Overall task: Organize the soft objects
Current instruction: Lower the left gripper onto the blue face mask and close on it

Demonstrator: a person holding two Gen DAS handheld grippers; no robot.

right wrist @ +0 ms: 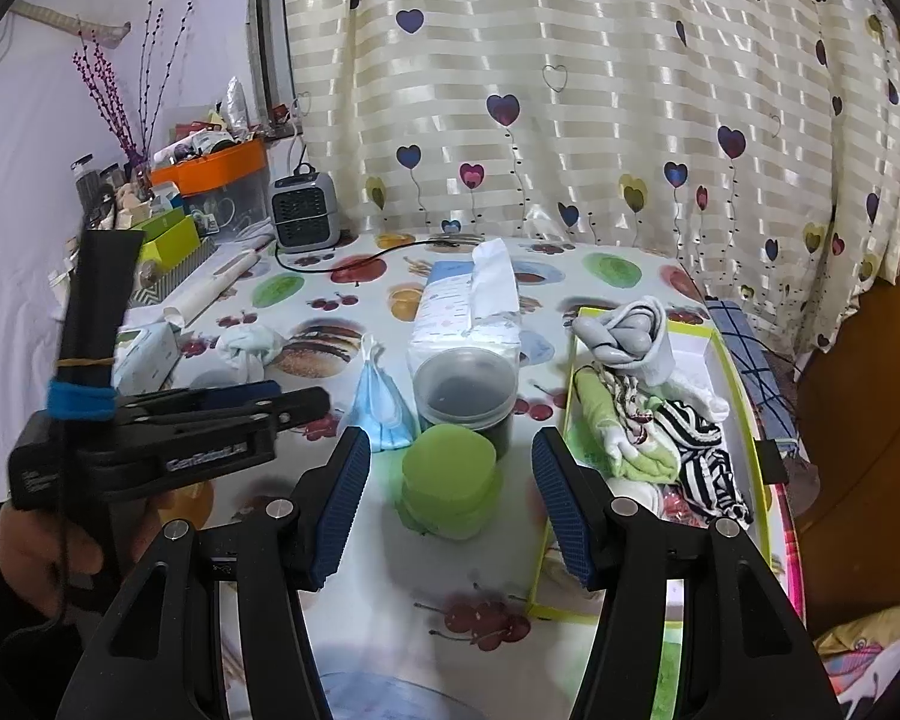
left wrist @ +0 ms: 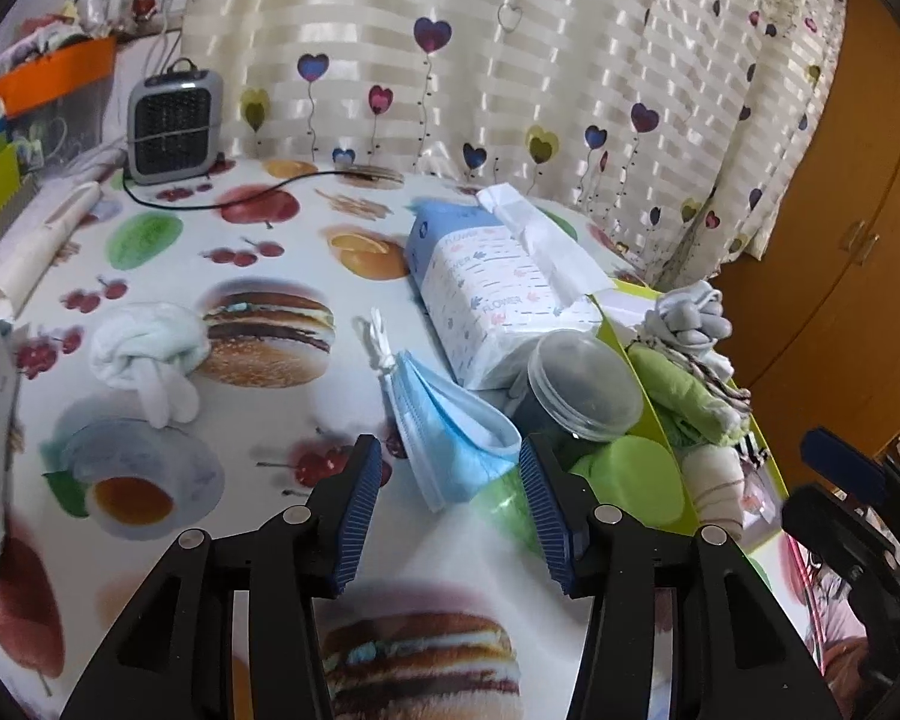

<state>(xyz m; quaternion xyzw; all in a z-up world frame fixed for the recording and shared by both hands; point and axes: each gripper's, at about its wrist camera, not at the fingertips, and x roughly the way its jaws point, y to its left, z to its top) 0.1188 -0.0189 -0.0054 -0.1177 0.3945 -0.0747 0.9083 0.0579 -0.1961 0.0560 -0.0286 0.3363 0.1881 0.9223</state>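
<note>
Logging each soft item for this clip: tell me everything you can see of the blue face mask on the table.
The face mask is a light blue disposable one of thin pleated fabric with a white inner side, folded roughly in half. Its white ear loops are bunched together at the far end. It lies on the fruit-and-burger tablecloth, left of the tissue pack and the clear tub. It sits just ahead of the open left hand-held gripper, which is not touching it.

bare tablecloth (left wrist: 258,252) lies open at the middle and left, broken only by a knotted white sock (left wrist: 144,354). to the right the way is crowded: blue face mask (left wrist: 450,438), tissue pack (left wrist: 498,294), lidded jar (left wrist: 582,384) and green tub (right wrist: 450,474) stand close together beside the full yellow-green box (right wrist: 744,384). a heater (left wrist: 174,126) blocks the far edge.
</note>
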